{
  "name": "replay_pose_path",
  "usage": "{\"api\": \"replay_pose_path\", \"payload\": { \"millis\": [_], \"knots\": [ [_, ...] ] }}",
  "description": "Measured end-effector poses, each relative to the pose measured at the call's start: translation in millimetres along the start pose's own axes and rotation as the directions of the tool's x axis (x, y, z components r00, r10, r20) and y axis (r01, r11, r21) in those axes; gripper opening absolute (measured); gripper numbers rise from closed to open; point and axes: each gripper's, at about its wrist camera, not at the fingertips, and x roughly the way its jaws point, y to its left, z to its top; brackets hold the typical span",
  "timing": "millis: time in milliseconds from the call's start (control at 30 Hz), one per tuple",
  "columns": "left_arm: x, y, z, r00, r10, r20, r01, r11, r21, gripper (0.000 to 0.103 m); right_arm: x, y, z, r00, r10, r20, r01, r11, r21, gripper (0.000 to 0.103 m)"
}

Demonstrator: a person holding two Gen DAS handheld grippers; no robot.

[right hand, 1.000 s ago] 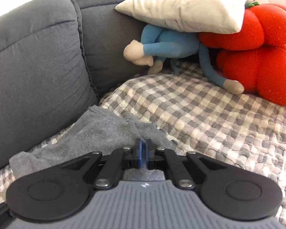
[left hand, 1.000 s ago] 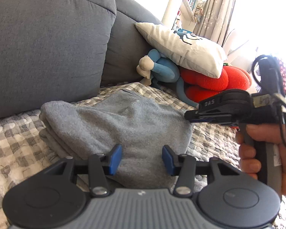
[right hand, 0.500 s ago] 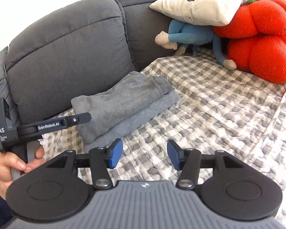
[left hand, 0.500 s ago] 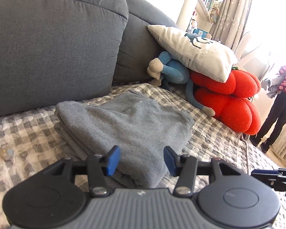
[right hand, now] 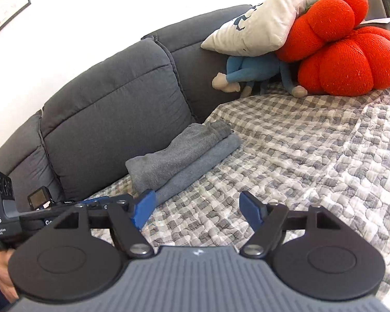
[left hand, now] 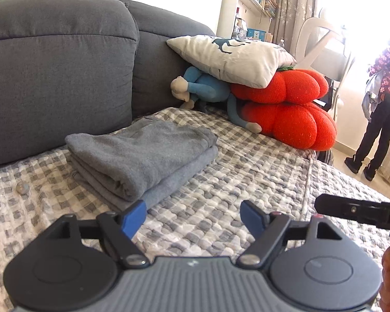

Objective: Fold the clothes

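Grey sofa (left hand: 59, 72): two back cushions in my left view, seat covered by one grey-and-white checked quilt (left hand: 247, 182).

Red pumpkin-shaped cushions (left hand: 286, 104): two, stacked at the far end of the seat. One white pillow (left hand: 228, 57) leans on top of them and against the backrest. One blue plush toy (left hand: 205, 91) is wedged under that pillow.

Folded grey garment (left hand: 143, 156): one, lying on the quilt close to the backrest, well apart from the cushions. It is a layered rectangle; I count two thick folded layers, the upper set slightly back from the lower. Long axis runs roughly along the sofa front, one short end toward the plush toy, the rolled fold edge toward my left tool.

Left tool (left hand: 192, 219): blue pads spread apart, nothing between them, held above the quilt; its left pad appears just in front of the garment's near corner.

Right tool (right hand: 197, 212): pads likewise spread apart, empty, over bare quilt.

One small round object (left hand: 22, 188) sits on the quilt left of the garment; too small to identify.
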Motion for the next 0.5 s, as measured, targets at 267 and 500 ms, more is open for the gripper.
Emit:
{"api": "replay_pose_path", "payload": {
  "millis": [267,500],
  "knots": [
    [-17.7,-4.4,-15.8,0.998,0.068,0.017,-0.069,0.996,0.053,0.088,-17.1,-34.0,-34.8,0.997,0.070,0.044,-0.073,0.995,0.071,0.092],
    [-6.4,-24.0,-32.8,0.997,0.065,-0.035,-0.061,0.993,0.099,0.089,-26.4,-65.5,-35.5,0.983,0.126,0.131,-0.154,0.959,0.236,0.103]
  ]
}}
